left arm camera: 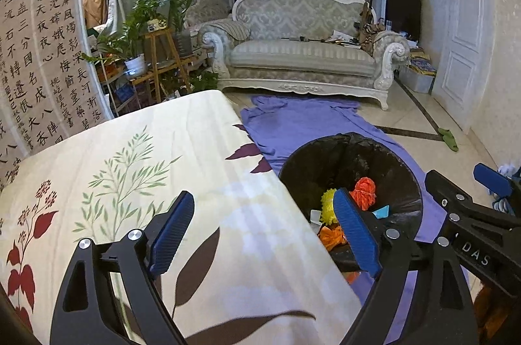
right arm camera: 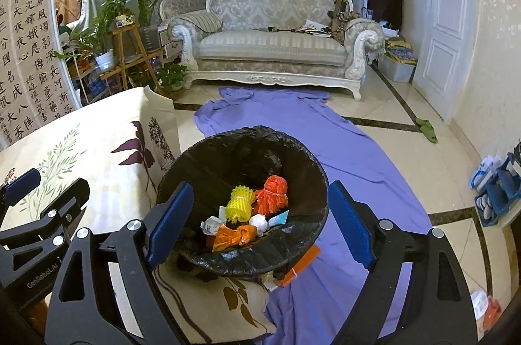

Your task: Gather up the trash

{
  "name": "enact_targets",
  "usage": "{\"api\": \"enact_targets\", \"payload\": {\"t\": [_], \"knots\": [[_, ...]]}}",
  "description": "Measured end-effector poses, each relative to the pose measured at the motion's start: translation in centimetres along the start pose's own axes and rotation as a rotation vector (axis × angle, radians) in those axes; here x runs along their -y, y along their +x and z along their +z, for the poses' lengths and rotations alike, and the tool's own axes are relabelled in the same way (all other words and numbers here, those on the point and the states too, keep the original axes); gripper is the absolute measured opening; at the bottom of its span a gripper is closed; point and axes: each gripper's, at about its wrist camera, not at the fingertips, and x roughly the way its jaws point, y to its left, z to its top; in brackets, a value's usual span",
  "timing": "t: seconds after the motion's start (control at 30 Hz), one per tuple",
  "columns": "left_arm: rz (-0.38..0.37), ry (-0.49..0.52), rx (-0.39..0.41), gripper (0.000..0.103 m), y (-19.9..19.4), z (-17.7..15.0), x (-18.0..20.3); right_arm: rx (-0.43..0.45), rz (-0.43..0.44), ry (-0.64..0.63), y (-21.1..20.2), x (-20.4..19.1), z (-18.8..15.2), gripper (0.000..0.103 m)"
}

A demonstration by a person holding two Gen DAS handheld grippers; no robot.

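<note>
A bin with a black liner point(right arm camera: 195, 162) stands on the floor against the table's corner. In it lie a yellow foam net point(right arm camera: 239, 205), an orange-red foam net point(right arm camera: 273, 190), an orange wrapper point(right arm camera: 232, 236), crumpled white paper point(right arm camera: 211, 224) and a blue-white scrap point(right arm camera: 280, 218). My right gripper point(right arm camera: 260, 187) hangs above the bin, open, with nothing between its fingers. My left gripper point(left arm camera: 263, 195) is open and empty over the table's edge, its right finger point(left arm camera: 355, 227) in front of the bin point(left arm camera: 325, 162). An orange card point(right arm camera: 301, 263) lies under the bin's near side.
The table carries a cream floral cloth point(left arm camera: 130, 169). A purple sheet point(right arm camera: 342, 149) runs across the tiled floor to a white sofa point(right arm camera: 273, 48). Potted plants point(right arm camera: 107, 19) stand at the left. Green slippers point(right arm camera: 426, 130) and a shoe rack point(right arm camera: 498, 192) sit at the right.
</note>
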Motion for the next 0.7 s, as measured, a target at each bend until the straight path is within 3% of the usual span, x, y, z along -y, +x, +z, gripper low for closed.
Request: {"api": "enact_targets", "payload": {"t": [0.7], "knots": [[-0.010,-0.024,0.032,0.085,-1.9,-0.2,-0.7,0.054,-0.010,-0.002,-2.5,-0.2,-0.3,0.083]]}}
